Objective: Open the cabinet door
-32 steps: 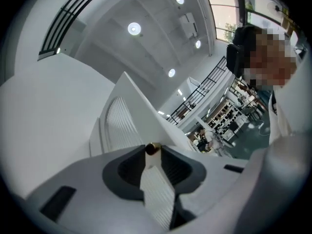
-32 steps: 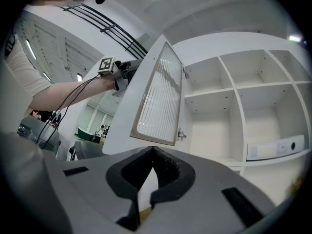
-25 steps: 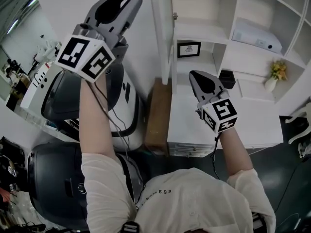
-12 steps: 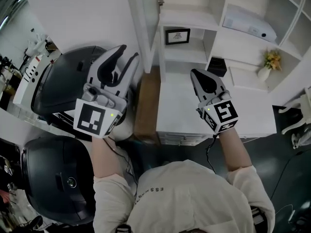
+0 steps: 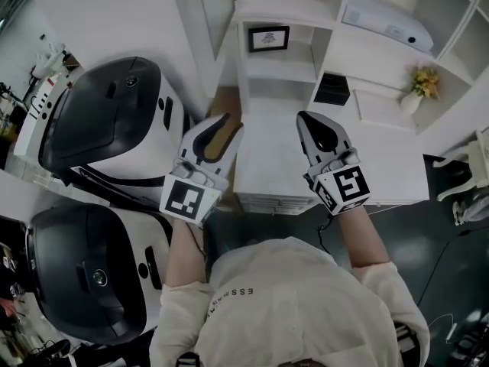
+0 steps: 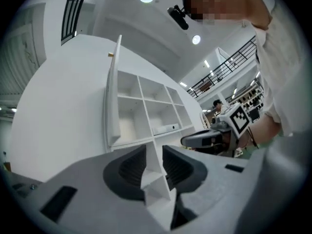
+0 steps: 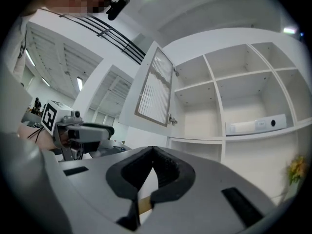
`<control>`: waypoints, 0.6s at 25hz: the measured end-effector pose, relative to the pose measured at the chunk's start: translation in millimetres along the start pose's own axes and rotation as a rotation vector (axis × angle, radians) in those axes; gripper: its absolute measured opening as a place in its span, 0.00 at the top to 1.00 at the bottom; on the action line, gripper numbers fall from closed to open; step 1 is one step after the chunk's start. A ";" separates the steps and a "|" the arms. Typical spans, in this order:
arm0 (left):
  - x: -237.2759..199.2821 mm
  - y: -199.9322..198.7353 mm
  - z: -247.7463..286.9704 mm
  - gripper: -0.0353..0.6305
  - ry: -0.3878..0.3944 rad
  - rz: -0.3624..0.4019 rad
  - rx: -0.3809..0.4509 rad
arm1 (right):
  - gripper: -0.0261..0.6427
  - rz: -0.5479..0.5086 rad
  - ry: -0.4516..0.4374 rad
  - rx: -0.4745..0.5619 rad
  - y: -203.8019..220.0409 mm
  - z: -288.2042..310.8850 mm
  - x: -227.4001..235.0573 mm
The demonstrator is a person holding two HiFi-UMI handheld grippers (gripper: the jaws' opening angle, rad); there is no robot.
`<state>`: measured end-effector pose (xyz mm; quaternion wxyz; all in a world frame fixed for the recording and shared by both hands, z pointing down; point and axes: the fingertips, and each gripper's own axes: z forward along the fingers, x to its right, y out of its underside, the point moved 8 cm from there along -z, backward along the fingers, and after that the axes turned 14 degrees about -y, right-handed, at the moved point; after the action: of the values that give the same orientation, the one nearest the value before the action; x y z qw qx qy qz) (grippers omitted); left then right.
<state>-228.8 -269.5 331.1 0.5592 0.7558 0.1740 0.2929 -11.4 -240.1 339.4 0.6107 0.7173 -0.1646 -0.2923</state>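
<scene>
The white cabinet door stands swung open at the left end of the white shelf unit. In the right gripper view the door shows a slatted panel and a small knob. The left gripper view shows the door edge-on. My left gripper hovers low, well below the door and apart from it, open, with nothing between the jaws. My right gripper hangs beside it over the low white cabinet top, with its tips meeting on nothing.
Two large white-and-black machines stand at the left. A brown box sits between them and the shelves. On the shelves are a framed picture, a black box, a white device and a vase of flowers.
My left gripper has dropped from high up beside the door to level with the right gripper. The right gripper has shifted only a little. The door stays open.
</scene>
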 end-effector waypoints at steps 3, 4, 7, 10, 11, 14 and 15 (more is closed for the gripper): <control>14.5 18.8 5.4 0.82 0.008 -0.023 -0.057 | 0.94 0.026 0.013 -0.011 11.1 -7.2 -1.7; 17.6 24.0 7.3 0.82 0.008 -0.014 -0.070 | 0.94 0.034 0.017 -0.018 14.9 -9.3 -2.0; 21.8 37.7 12.3 0.89 0.014 -0.010 -0.081 | 0.94 0.044 0.027 -0.042 25.7 -15.1 -0.9; 25.8 45.0 16.0 0.94 0.013 -0.064 -0.099 | 0.94 0.049 0.044 -0.052 34.1 -20.7 2.6; 27.1 46.1 17.2 0.94 0.014 -0.077 -0.100 | 0.94 0.055 0.048 -0.052 36.2 -22.2 4.1; 30.5 47.2 22.1 0.94 0.028 -0.102 -0.102 | 0.94 0.070 0.055 -0.050 40.0 -25.8 9.9; 31.6 47.3 23.7 0.94 0.032 -0.103 -0.105 | 0.94 0.071 0.055 -0.047 40.6 -27.0 11.7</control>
<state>-192.4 -283.3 378.9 0.6095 0.7107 0.2060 0.2847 19.4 -234.1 378.5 0.6417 0.7043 -0.1659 -0.2543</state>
